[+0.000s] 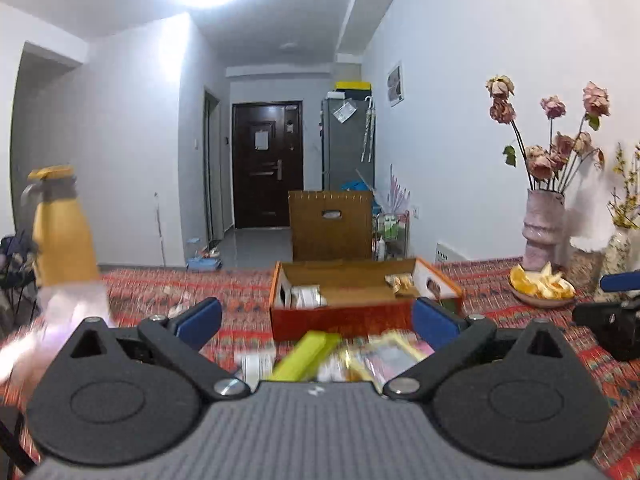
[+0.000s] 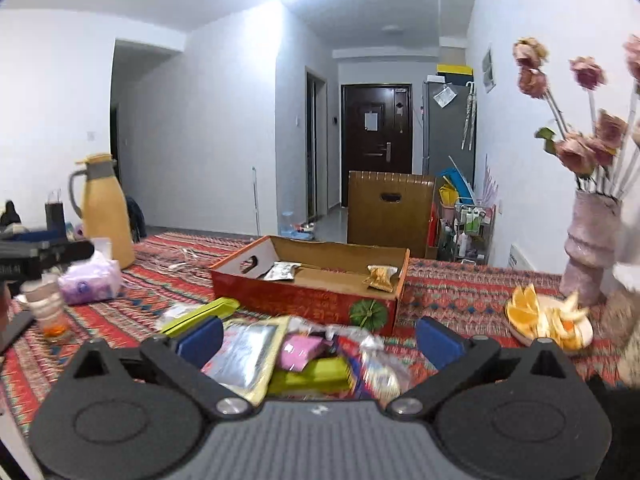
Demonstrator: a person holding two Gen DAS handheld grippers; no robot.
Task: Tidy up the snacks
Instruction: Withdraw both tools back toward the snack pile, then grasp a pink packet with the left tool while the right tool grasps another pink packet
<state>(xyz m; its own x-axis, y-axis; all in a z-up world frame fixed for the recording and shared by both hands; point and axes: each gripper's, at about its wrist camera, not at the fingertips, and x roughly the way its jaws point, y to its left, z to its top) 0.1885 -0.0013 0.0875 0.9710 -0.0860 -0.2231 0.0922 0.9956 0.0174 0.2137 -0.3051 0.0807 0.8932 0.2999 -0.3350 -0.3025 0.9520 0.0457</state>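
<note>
Left wrist view: left gripper (image 1: pixel 316 318) jaws wide, nothing held, above snack pile (image 1: pixel 344 354) lying just before red box (image 1: pixel 340 320) on patterned tablecloth (image 1: pixel 500 280); right gripper (image 2: pixel 318 338) likewise wide and empty over snacks, two packets (image 2: pixel 282 270) inside box.

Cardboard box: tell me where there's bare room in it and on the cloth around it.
Inside the cardboard box, the floor between the white packet and the gold-wrapped snack is bare. The cloth between the box and the plate of orange slices is free too. In front of the box it is crowded: a snack pile.
</note>
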